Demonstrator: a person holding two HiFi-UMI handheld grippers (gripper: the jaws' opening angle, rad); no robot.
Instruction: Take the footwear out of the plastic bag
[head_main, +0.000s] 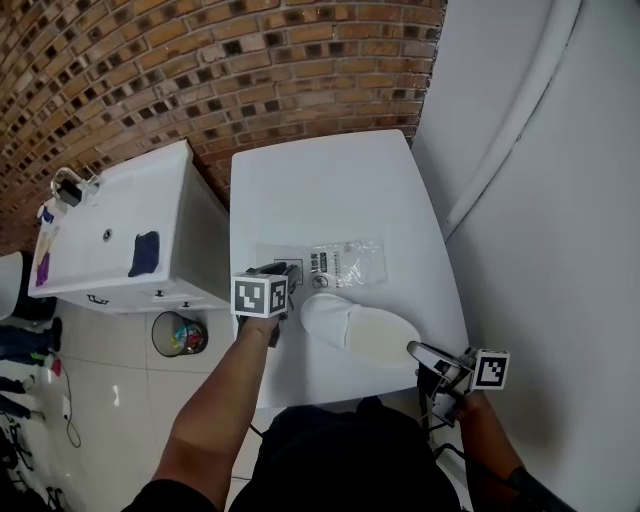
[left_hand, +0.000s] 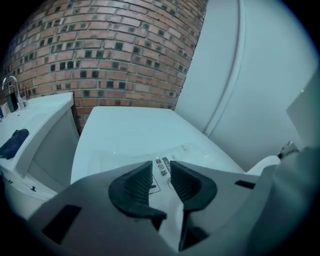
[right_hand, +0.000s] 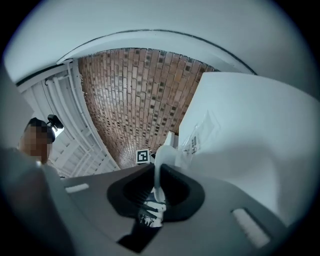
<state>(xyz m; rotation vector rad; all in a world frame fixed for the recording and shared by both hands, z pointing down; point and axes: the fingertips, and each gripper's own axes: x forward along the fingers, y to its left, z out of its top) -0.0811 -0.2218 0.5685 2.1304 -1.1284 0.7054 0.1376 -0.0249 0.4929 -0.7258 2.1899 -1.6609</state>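
1. Now, far left: the left claw (left_hand: 162, 178) hangs over the near-left part of the tabletop (head_main: 330, 190) with its ribbed pads apart. Nothing sits between them, only bag print showing through the gap.
2. Moving right, the plastic bag (head_main: 345, 262) lies flat and see-through on the tabletop, label side up and looking empty. My read is that it's limp, slick film and next to weightless. It would slide or lift with the lightest tug, so a pinch at a corner is what pins it.
3. Next, the footwear: a white slipper (head_main: 362, 327) lies on the tabletop just on the near side of the bag, toe towards it. It appears fully out, though I can't tell whether the toe touches the film.
4. It looks soft, thin and very light, likely foldable rather than stiff. Judging by that, a grip on the heel rim or the sole edge should carry it, though the body may droop.
5. Far right, the right claw (right_hand: 156, 186) is clamped on a thin white edge at the slipper's heel end, pads nearly together on it.
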